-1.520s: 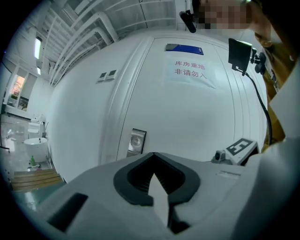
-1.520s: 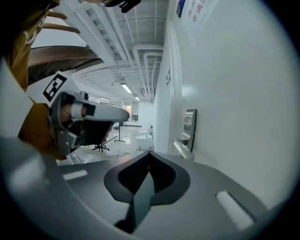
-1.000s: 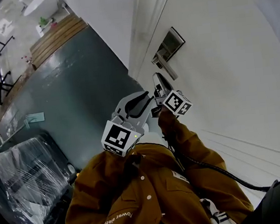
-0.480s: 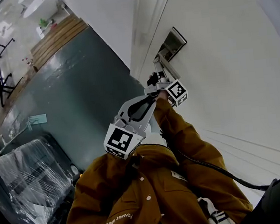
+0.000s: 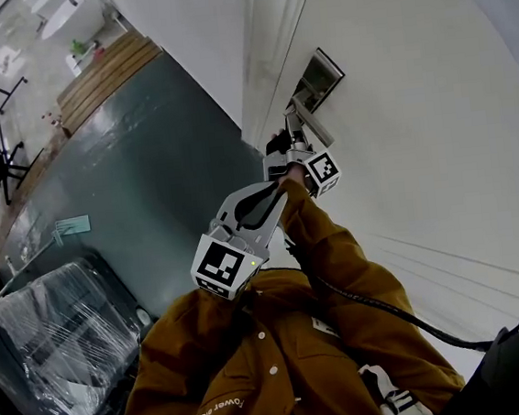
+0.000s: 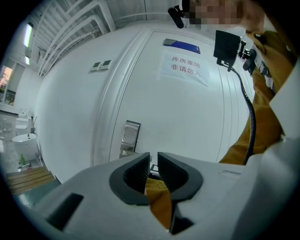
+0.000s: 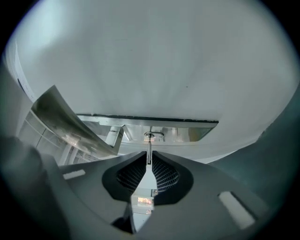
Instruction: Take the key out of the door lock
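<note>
The right tongs (image 7: 149, 157) are clamped on the key (image 7: 148, 174), gripping its flat head between the ribbed pads. The thin blade runs straight ahead to the keyhole (image 7: 149, 136) in the steel lock plate (image 7: 187, 133), and its tip meets the round cylinder. The lever handle (image 7: 65, 124) slants just left of the key. The plate sits near the edge of the white door (image 5: 413, 94), beside the frame. The left tongs (image 6: 153, 161) are closed to a thin slit and hold nothing. They hang back from the door, beside the brown sleeve (image 5: 339, 258).
</note>
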Demonstrator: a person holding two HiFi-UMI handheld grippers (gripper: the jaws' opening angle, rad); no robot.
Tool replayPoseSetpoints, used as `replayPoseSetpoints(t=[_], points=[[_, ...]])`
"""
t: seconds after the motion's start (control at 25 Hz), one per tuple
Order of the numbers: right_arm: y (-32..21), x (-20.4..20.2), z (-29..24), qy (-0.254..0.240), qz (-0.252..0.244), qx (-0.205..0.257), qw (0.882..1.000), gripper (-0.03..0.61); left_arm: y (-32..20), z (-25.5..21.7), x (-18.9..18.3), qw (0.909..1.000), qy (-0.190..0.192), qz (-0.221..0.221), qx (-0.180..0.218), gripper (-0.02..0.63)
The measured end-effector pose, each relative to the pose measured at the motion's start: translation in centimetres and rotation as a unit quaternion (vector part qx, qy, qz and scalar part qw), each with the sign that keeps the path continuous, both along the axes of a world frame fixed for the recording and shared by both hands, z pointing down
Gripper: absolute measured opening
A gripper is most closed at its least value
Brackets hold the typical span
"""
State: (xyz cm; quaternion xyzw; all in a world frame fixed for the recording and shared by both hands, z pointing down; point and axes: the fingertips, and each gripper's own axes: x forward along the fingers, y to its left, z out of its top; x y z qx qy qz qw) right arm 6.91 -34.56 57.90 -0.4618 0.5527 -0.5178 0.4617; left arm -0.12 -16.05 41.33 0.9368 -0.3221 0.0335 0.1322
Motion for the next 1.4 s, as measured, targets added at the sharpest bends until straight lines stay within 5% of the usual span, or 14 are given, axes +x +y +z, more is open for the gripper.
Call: replayPoseSetpoints(t=[0.64, 0.96, 1.24, 1.4], points=[[-0.15, -0.02, -0.19, -0.040, 0.021, 0.046, 0.998, 0.031, 0.44, -0.12, -0.64, 0.9998, 0.002, 0.014, 0.016, 0.041], [-0.22, 0.25, -0.73, 0.124, -0.012, 0.023, 0.992, 0.044, 0.65, -0.14, -0.49, 0.9999, 0.003, 0.016, 0.002, 0.040], [-0.03, 0.39, -0.37, 0.039, 0.006, 0.030, 0.999, 0.026, 0.79, -0.42, -0.70, 0.9999, 0.002, 0.013, 0.008, 0.040], [0.01, 0.51, -0.23, 0.034, 0.009, 0.032, 0.999, 0.023, 0.66, -0.38, -1.08, 0.9999, 0.003, 0.008, 0.014, 0.040]])
